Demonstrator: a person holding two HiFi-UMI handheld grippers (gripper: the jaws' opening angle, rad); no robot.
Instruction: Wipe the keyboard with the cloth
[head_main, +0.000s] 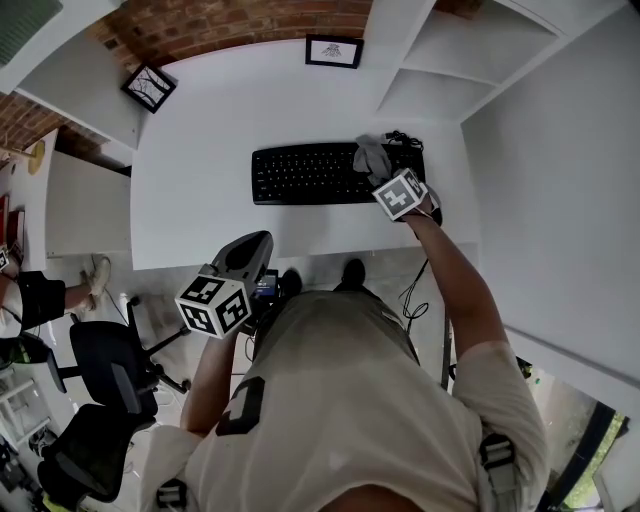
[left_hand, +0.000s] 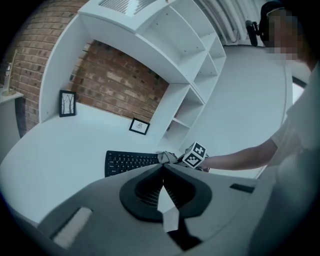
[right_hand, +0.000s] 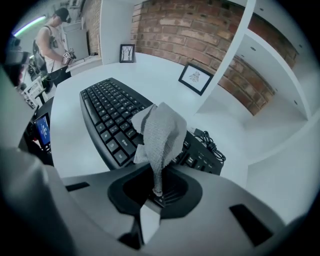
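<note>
Our left gripper (head_main: 250, 250) hangs nearest us, below the front edge of the desk (head_main: 200, 160) and close to our body. Its fingers are pressed together on nothing; its own view shows the two jaws meeting in a closed seam. Further out, our right gripper (right_hand: 157, 186) reaches over the right end of the keyboard (head_main: 305, 173), its fingers pinching a grey cloth (right_hand: 161, 131) by one narrow tail. The rest of the cloth bunches ahead of the jaws and droops over the keys there — whether it presses on them we cannot tell. The keyboard is black and lies flat on the white desk, roughly parallel to the front edge, with its cable (head_main: 402, 136) coiled just behind its right corner. At the back of the desk a framed print (head_main: 333, 51) stands behind the keyboard, and a second frame (head_main: 149, 87) stands off to the left — both near a brick wall (head_main: 230, 25). White shelves (head_main: 470, 60) rise on the right. A black chair (head_main: 100, 375) stands on the floor at our left.
</note>
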